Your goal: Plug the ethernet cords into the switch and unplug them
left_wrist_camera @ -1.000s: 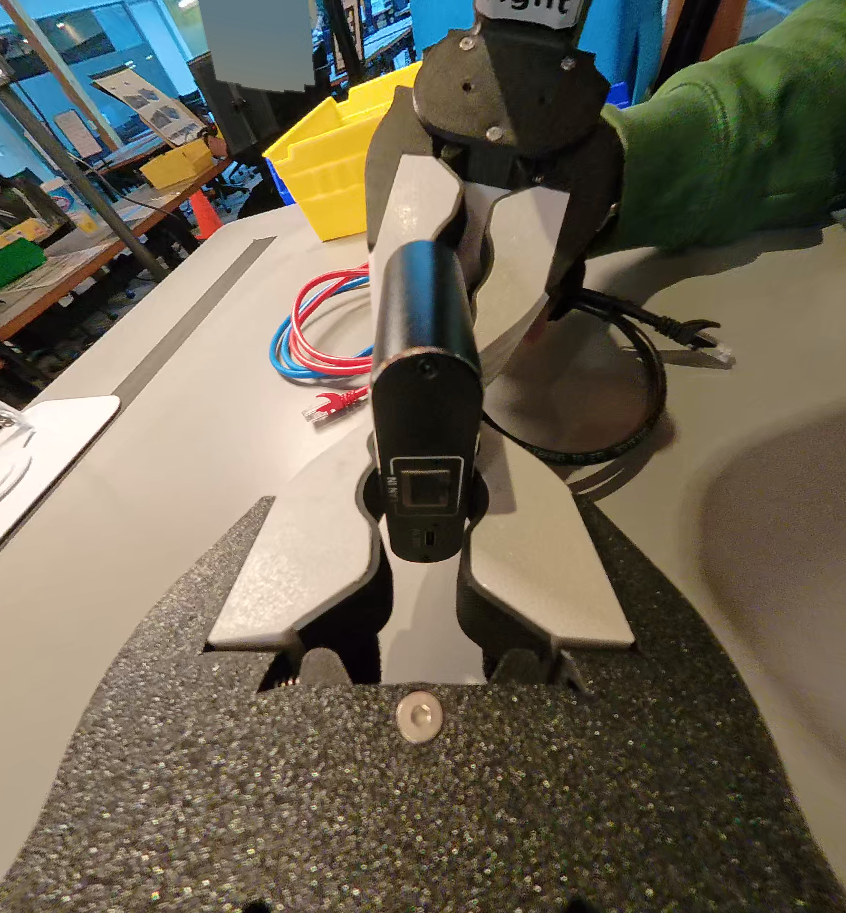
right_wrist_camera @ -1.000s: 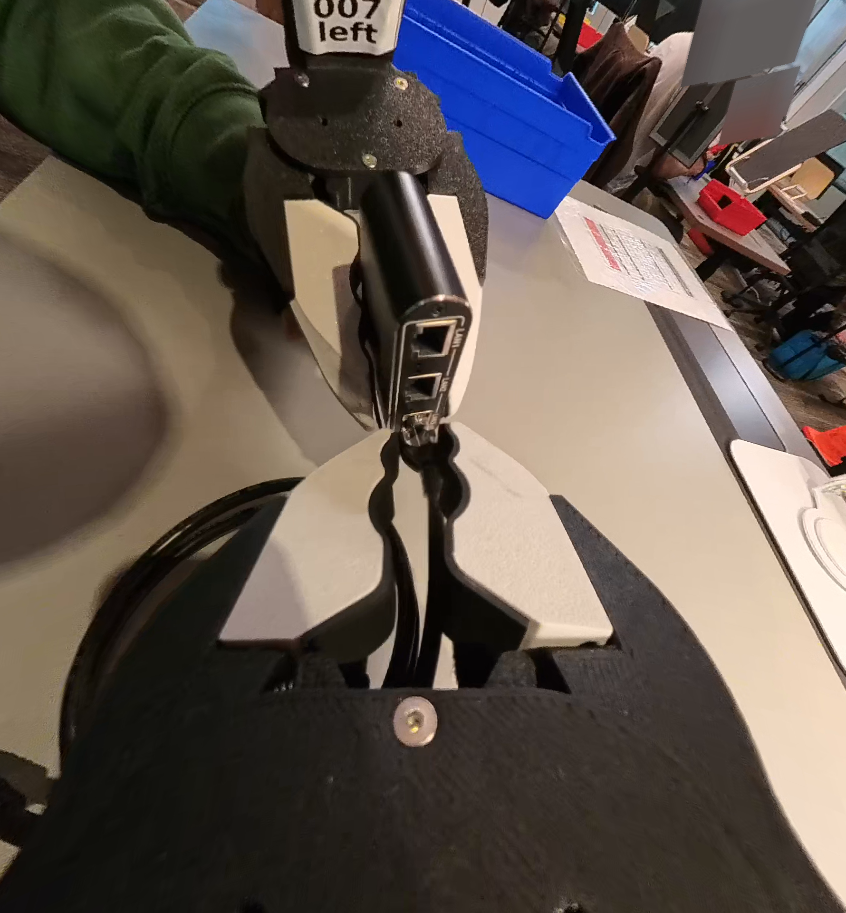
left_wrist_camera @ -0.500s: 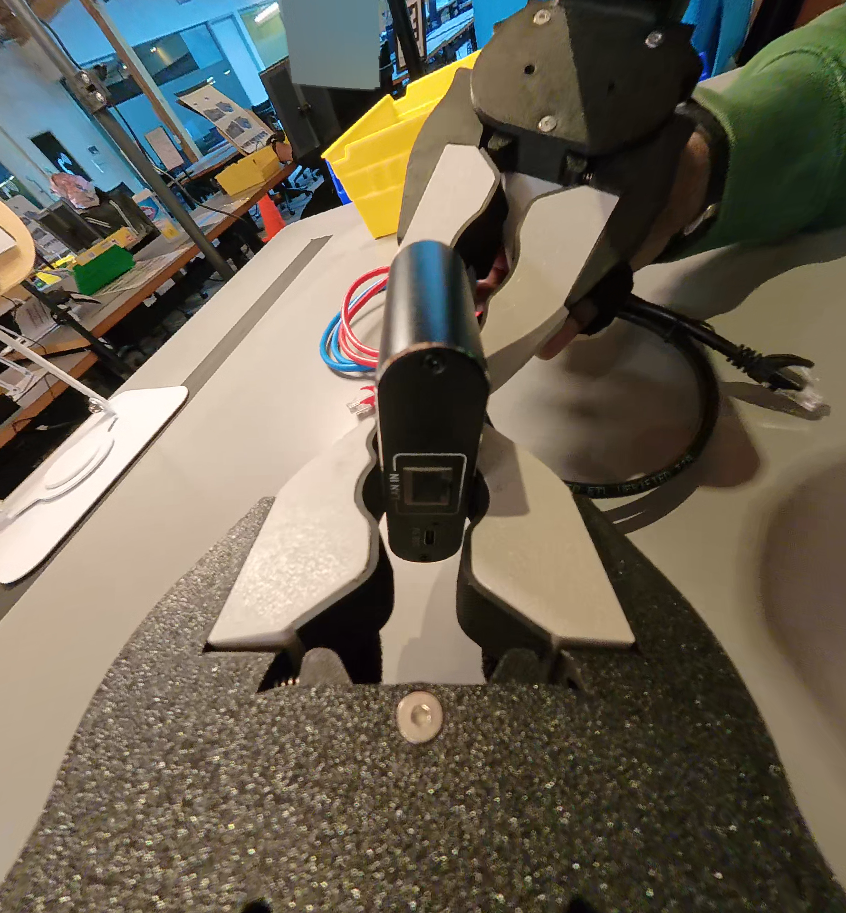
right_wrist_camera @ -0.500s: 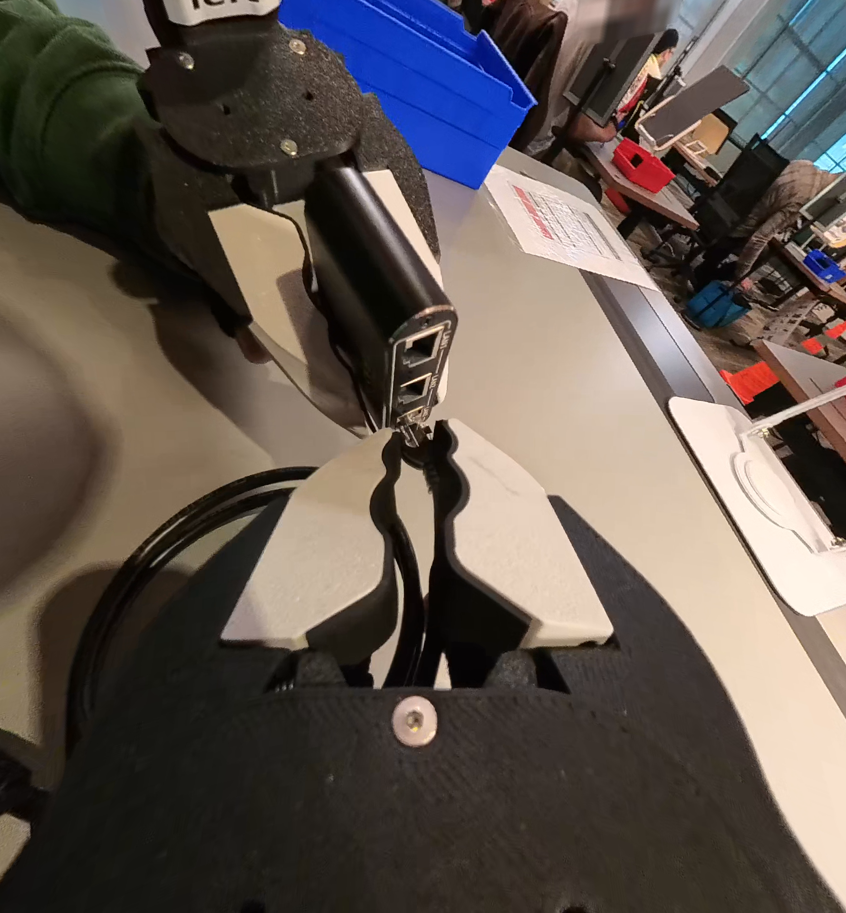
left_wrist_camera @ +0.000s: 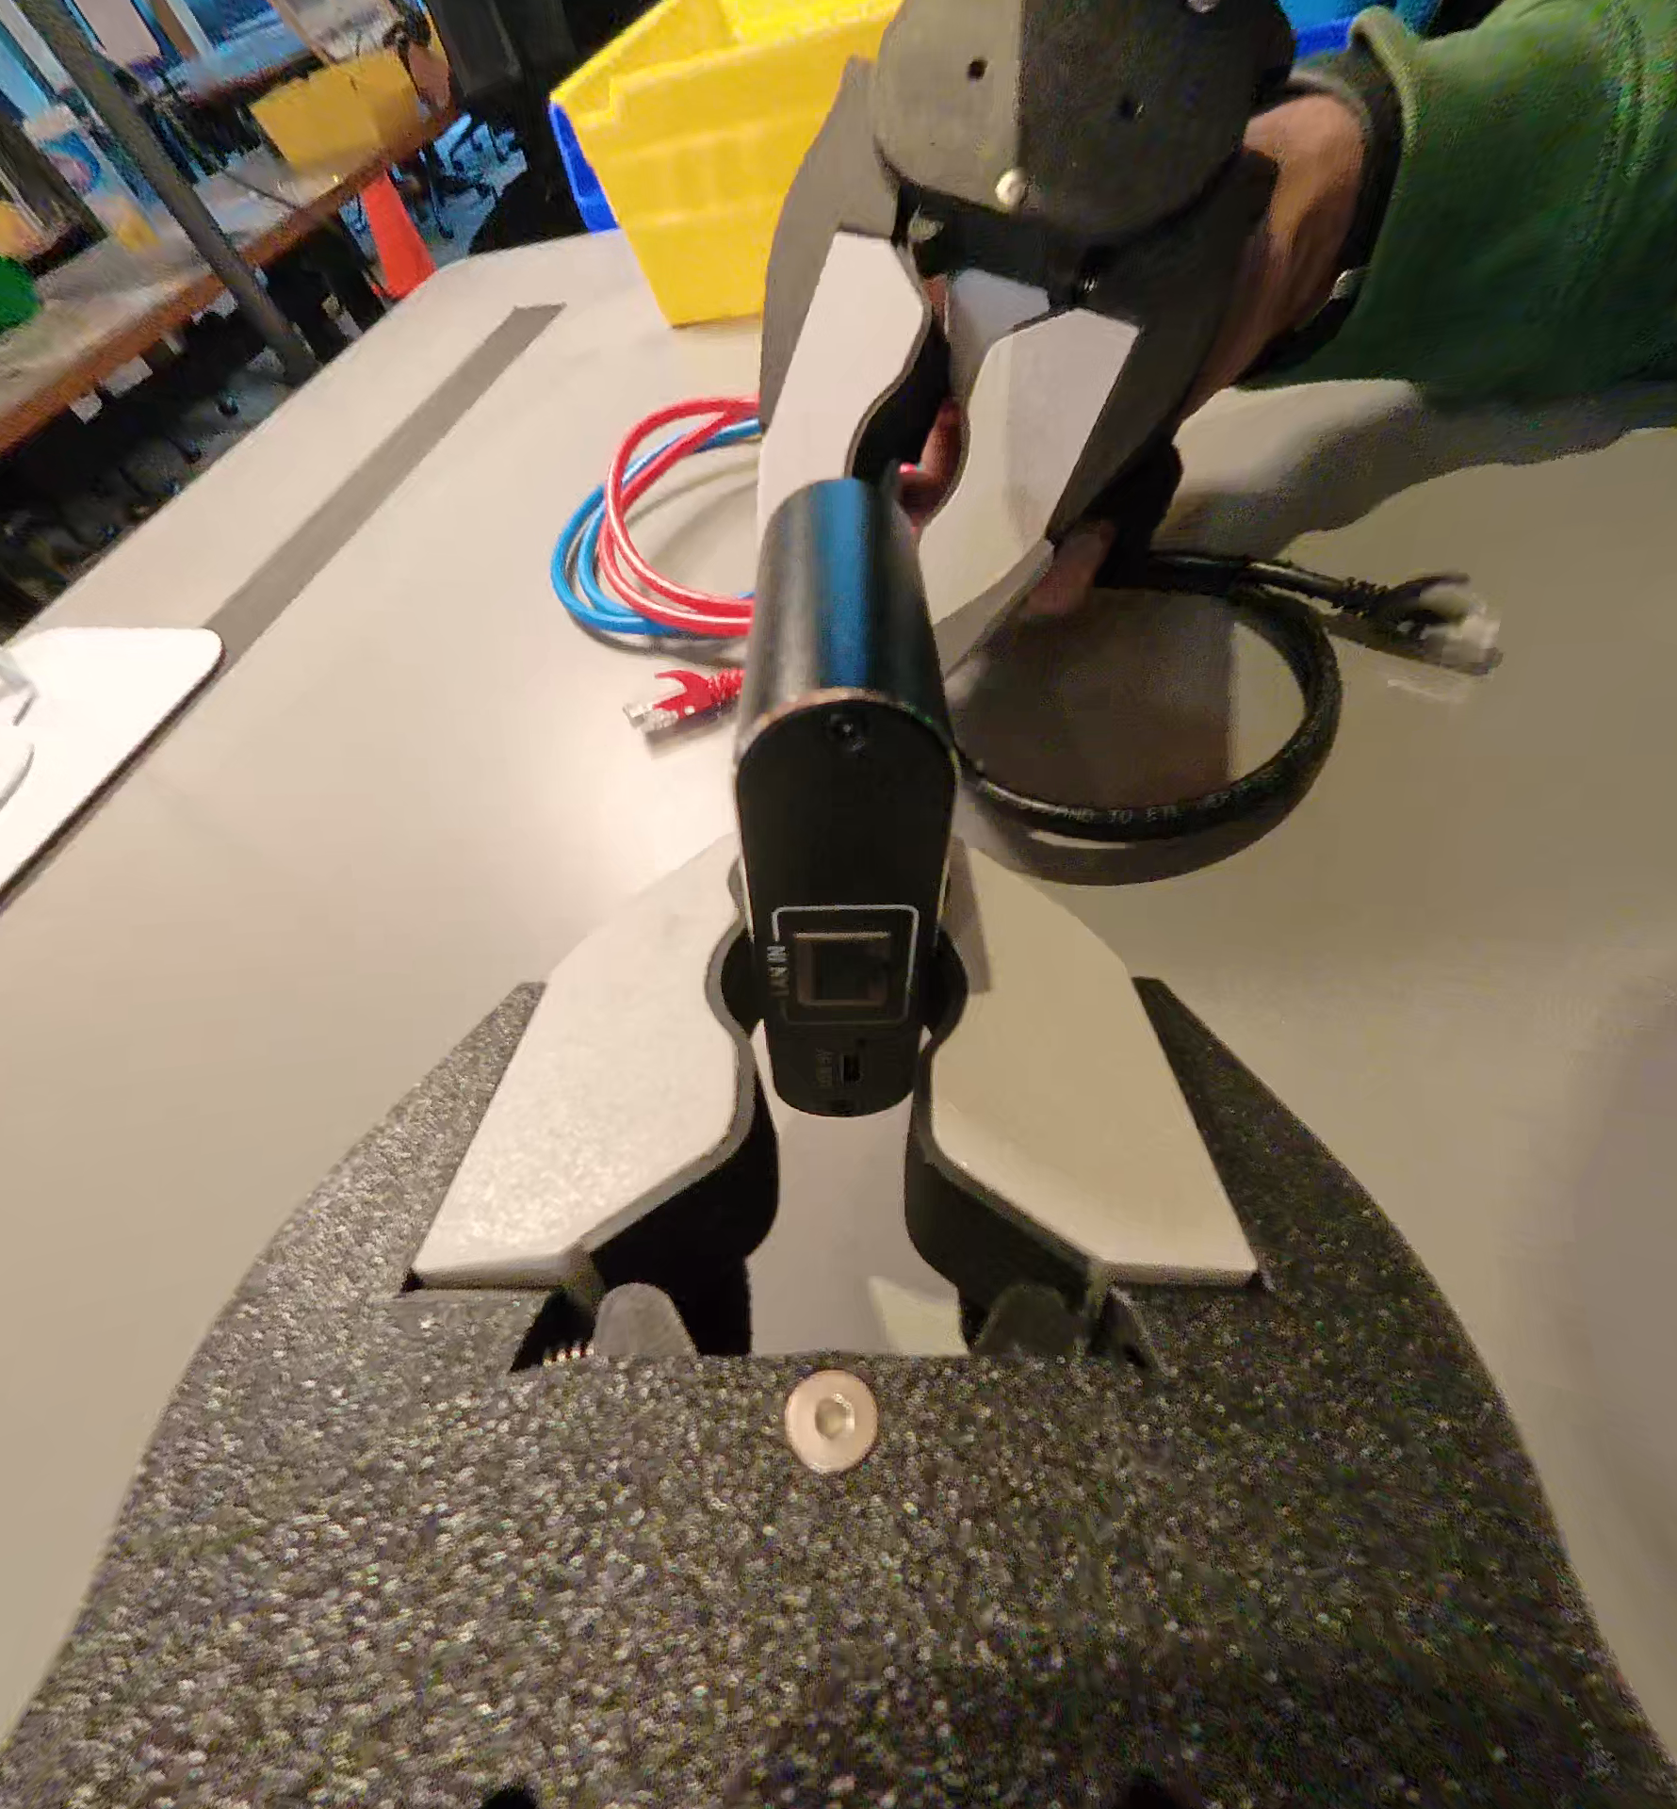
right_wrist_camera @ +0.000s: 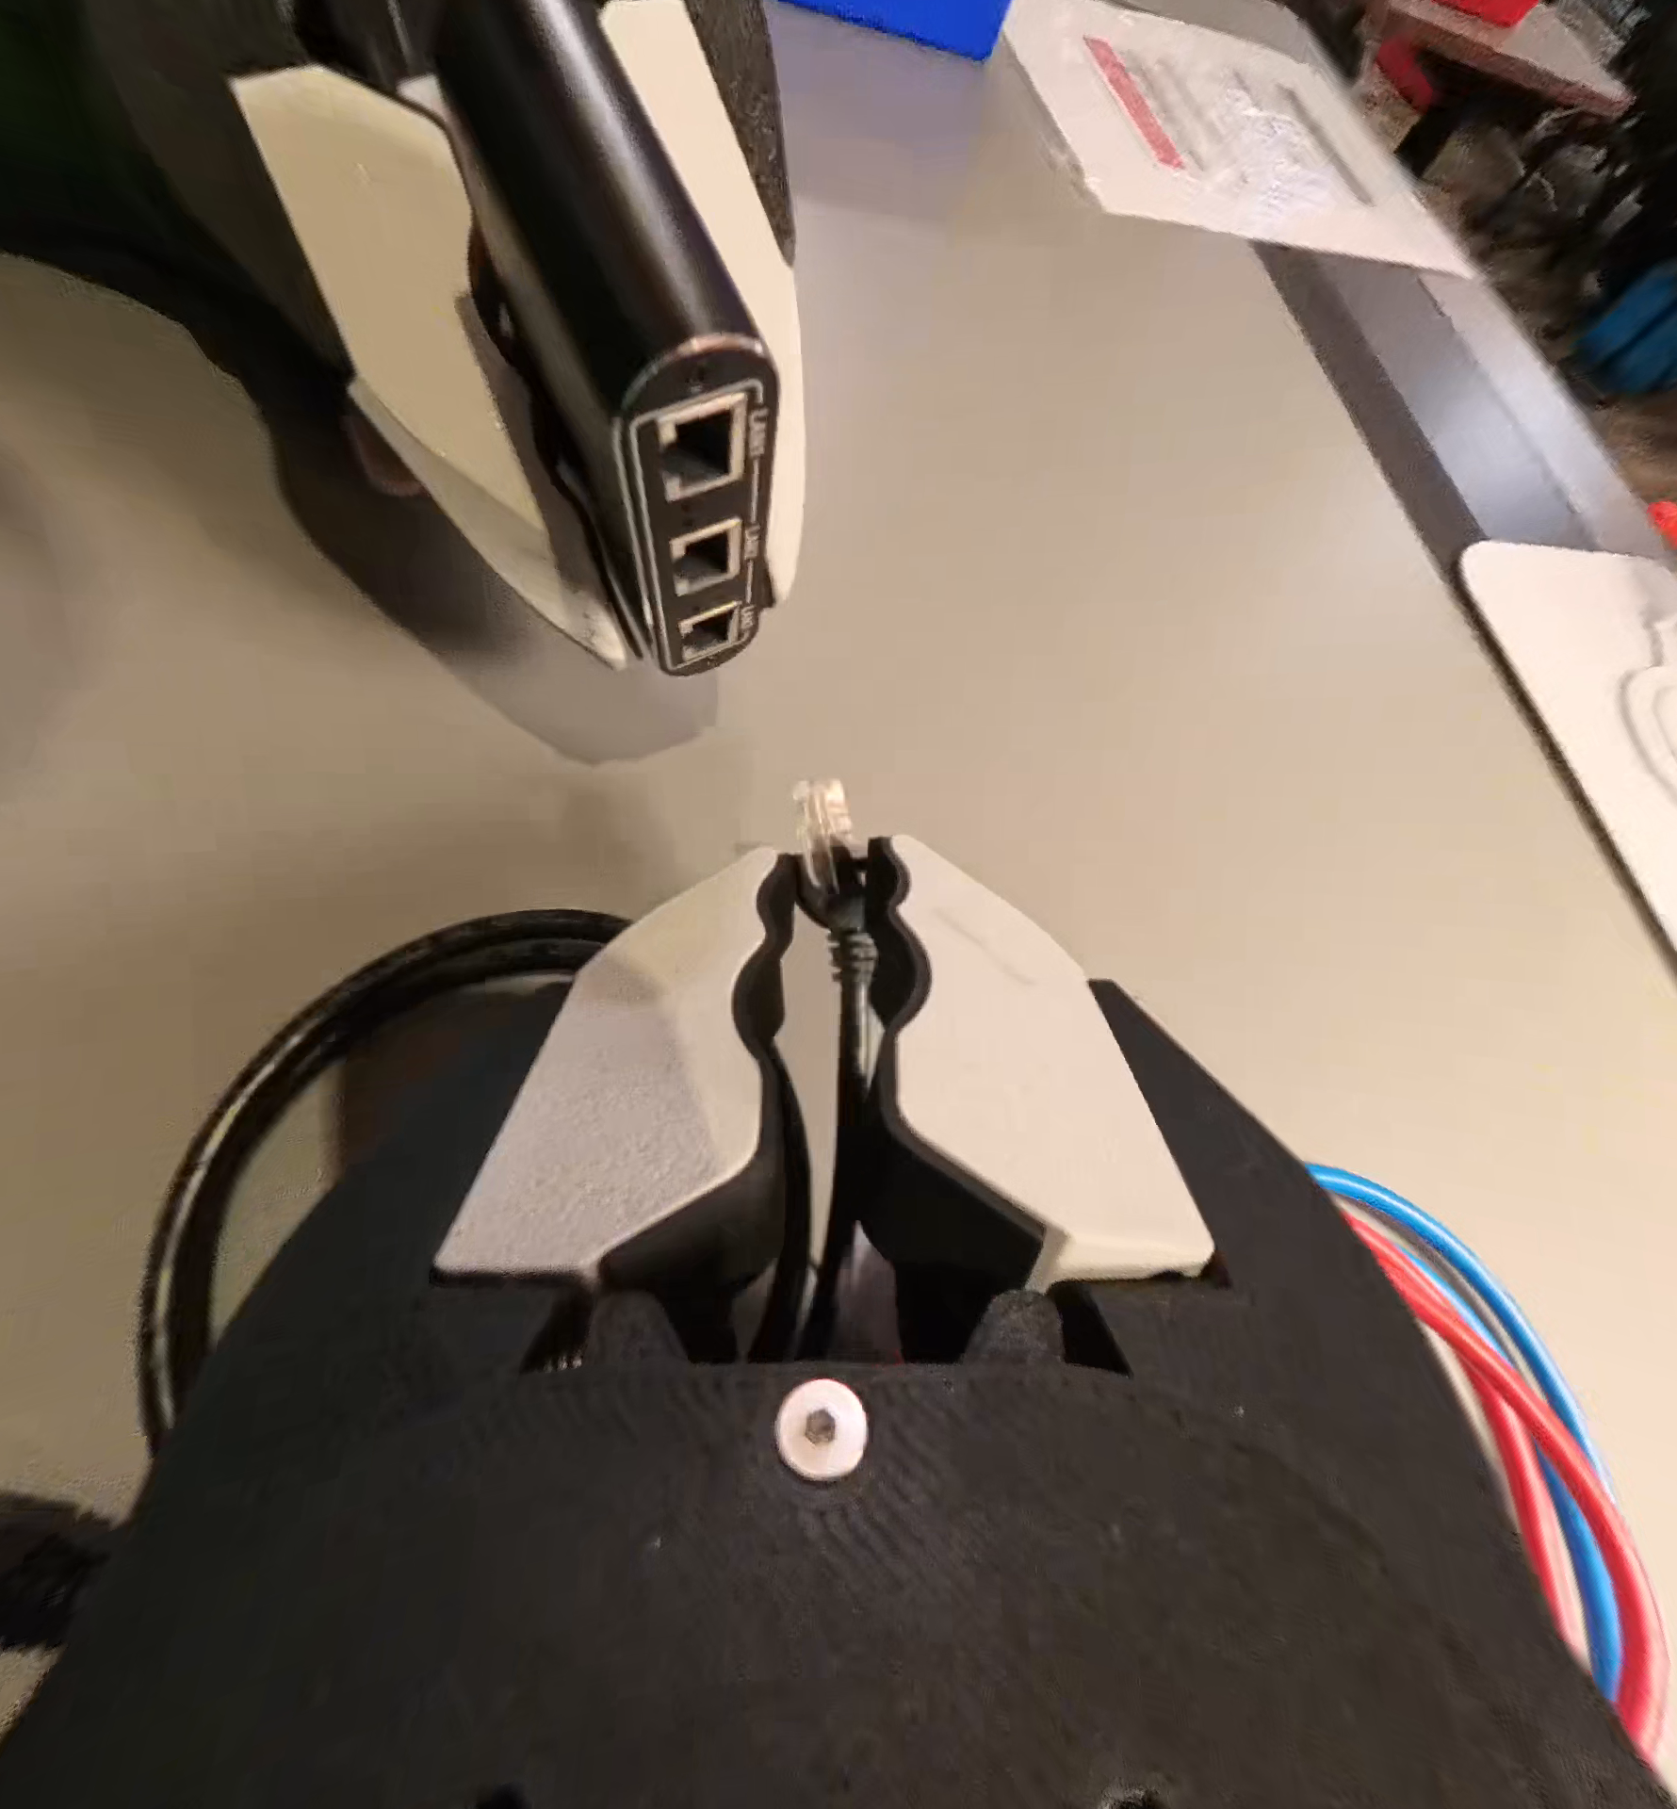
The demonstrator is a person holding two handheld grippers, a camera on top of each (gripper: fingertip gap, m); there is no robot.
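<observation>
Gripping switch (left_wrist_camera: 839, 783) in left gripper (left_wrist_camera: 839, 989), yellow bin (left_wrist_camera: 717, 147) behind, contents unseen

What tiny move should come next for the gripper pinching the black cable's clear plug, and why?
Probably set the plug down. The right gripper is shut on the black ethernet cable's clear plug, which sits apart from the black oblong switch held by the left gripper. All three ports facing it look empty, so this unplug seems finished. Lowering to the grey table beside the red and blue cables fits.

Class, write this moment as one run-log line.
left tool: shut on switch | right tool: shut on black cord | plug: out, facing ports | red, blue cords: on table
</observation>
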